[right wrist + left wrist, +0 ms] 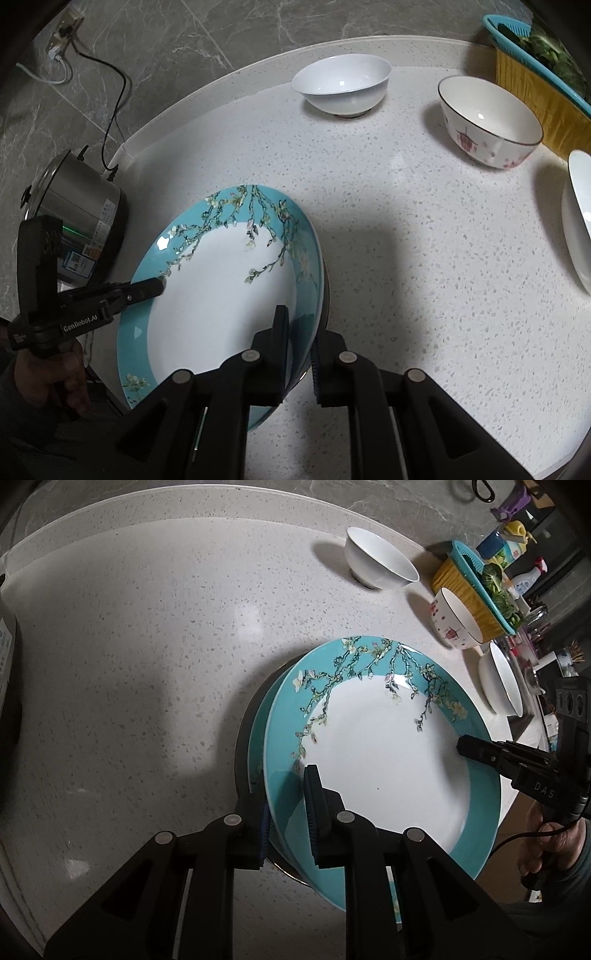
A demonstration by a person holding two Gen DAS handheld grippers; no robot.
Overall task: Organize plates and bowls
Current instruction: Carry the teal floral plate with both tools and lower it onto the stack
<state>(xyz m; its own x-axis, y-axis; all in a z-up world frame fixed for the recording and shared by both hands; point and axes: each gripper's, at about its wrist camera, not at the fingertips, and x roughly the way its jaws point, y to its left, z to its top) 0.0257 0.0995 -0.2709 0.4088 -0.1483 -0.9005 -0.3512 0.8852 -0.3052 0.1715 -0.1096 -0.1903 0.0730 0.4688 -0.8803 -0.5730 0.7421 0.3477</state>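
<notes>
In the left wrist view, the left gripper [286, 808] is pinching the teal rim of the blossom plate [380, 760], which is resting on another plate on the counter [147, 664]. In the right wrist view, the right gripper [299, 350] is clamping the opposite rim of the plate [221, 295]. Glazed ceramic is likely stiff, heavy, slippery and breakable, so the rim looks like the safest hold.

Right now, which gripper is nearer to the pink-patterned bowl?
Right. The right gripper clamps the teal plate on the rim facing the pink-patterned bowl; the left gripper clamps the opposite rim, farther away.
</notes>
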